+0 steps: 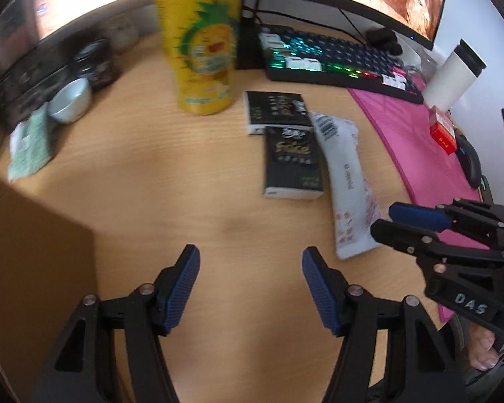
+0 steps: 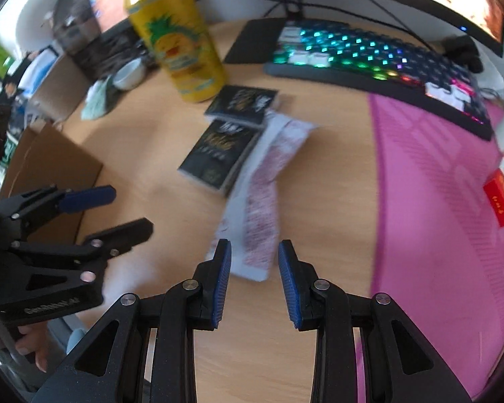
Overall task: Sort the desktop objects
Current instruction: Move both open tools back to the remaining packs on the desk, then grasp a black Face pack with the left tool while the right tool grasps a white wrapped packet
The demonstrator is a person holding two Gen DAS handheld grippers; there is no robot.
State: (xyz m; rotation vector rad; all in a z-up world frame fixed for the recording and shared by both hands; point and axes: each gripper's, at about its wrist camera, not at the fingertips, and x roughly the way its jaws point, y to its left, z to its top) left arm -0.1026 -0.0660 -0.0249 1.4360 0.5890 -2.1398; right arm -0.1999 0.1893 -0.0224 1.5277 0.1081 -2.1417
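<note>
Above the wooden desk (image 1: 134,168), left gripper (image 1: 251,265) spread wide — empty, right gripper (image 2: 254,258) narrowly parted — holding nothing

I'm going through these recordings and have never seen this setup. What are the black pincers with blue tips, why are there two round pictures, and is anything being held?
There is no robot here. A person holds a hand-held two-finger tool in each hand, and each tool carries a wide-angle camera looking along its fingers, so there are two round pictures.

The left camera sees the left tool open over bare wooden desk, with the right tool at the edge. The right camera sees the right tool, narrower but open, above the near end of a white packet. Neither holds anything.

Also on the desk: a yellow pineapple can, two black boxes, a lit keyboard, a pink mat, a small bowl and a white tumbler.
</note>
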